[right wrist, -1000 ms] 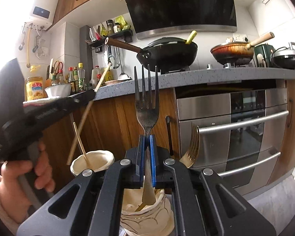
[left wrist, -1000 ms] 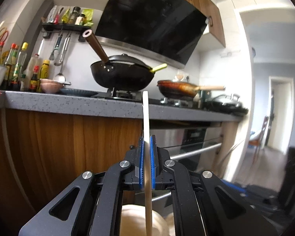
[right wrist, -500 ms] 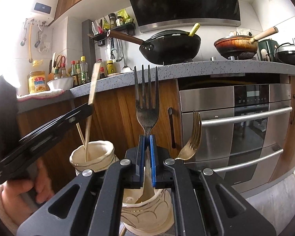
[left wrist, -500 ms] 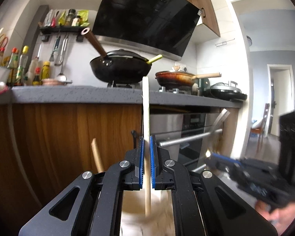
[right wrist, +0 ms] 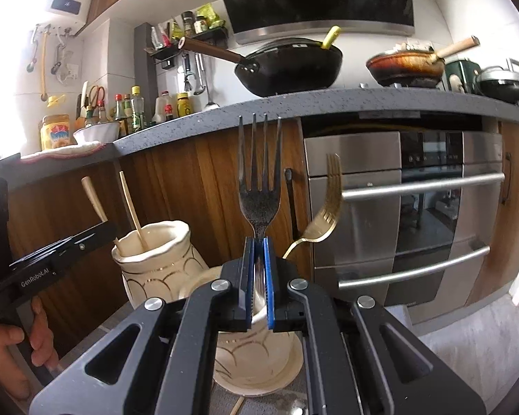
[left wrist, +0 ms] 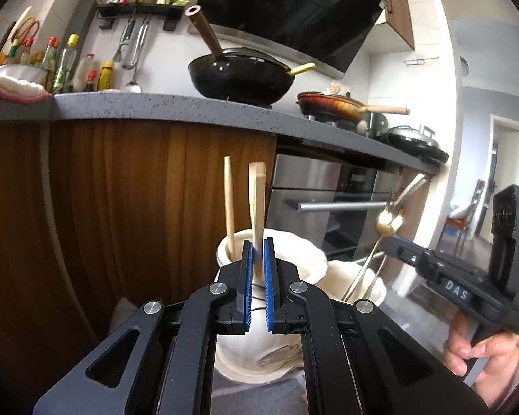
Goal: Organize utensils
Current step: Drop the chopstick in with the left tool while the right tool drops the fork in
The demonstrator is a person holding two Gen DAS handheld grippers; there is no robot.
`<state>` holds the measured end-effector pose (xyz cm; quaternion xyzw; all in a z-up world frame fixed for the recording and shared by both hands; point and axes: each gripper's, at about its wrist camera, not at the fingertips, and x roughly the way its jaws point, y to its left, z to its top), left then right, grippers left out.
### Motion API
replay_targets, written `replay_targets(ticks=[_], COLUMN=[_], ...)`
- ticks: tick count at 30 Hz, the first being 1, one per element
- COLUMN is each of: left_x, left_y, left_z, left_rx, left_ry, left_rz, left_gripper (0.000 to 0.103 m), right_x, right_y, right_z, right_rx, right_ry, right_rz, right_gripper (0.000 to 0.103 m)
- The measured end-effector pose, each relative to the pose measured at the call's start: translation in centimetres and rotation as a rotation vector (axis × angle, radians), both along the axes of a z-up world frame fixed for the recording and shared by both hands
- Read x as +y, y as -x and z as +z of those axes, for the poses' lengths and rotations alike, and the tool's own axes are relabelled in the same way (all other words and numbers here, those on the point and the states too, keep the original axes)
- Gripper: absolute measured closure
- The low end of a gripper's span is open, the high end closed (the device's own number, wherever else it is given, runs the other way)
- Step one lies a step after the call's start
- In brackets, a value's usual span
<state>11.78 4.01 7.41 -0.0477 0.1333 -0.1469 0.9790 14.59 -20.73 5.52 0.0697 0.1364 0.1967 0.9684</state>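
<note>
My left gripper (left wrist: 258,252) has its jaws slightly apart around a wooden chopstick (left wrist: 257,200) that stands in a cream ceramic jar (left wrist: 294,263); a second chopstick (left wrist: 229,204) leans in the same jar. My right gripper (right wrist: 258,252) is shut on a dark steel fork (right wrist: 259,173), tines up, above a second cream jar (right wrist: 256,346) that holds a gold fork (right wrist: 323,214). The chopstick jar (right wrist: 162,259) shows left in the right wrist view. The fork jar (left wrist: 360,276) and the right gripper's body (left wrist: 467,283) show right in the left wrist view.
Wooden cabinet fronts (right wrist: 197,180) and a steel oven (right wrist: 398,207) stand close behind the jars. A grey counter (left wrist: 176,110) above carries a black wok (left wrist: 240,79), a brown pan (left wrist: 332,107) and bottles (left wrist: 62,65). The jars stand on a grey surface (left wrist: 259,397).
My left gripper has come down to the chopstick jar, its jaws have eased apart, and the chopstick now stands in the jar. My right gripper has lowered the fork slightly over its jar.
</note>
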Motion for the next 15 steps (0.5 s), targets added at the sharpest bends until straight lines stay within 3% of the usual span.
replay_targets(ticks=[4, 6, 11, 15], left_x=[0.07, 0.06, 0.25, 0.23], left_y=[0.05, 0.11, 0.24, 0.18], left_z=[-0.11, -0.22, -0.10, -0.14], left_rx=[0.006, 0.005, 0.001, 0.001], left_ry=[-0.013, -0.022, -0.029, -0.032], left_rz=[0.005, 0.014, 0.034, 0.044], left_gripper=[0.095, 0.088, 0.083, 0.068], right_x=[0.08, 0.17, 0.34, 0.41], right_y=[-0.20, -0.27, -0.36, -0.51], right_z=[-0.18, -0.40, -0.68, -0.86], right_rx=[0.008, 0.013, 0.024, 0.036], right_ry=[0.006, 0.013, 0.029, 0.045], right_rz=[-0.002, -0.005, -0.009, -0.009], right_gripper=[0.098, 0.098, 0.098, 0.098])
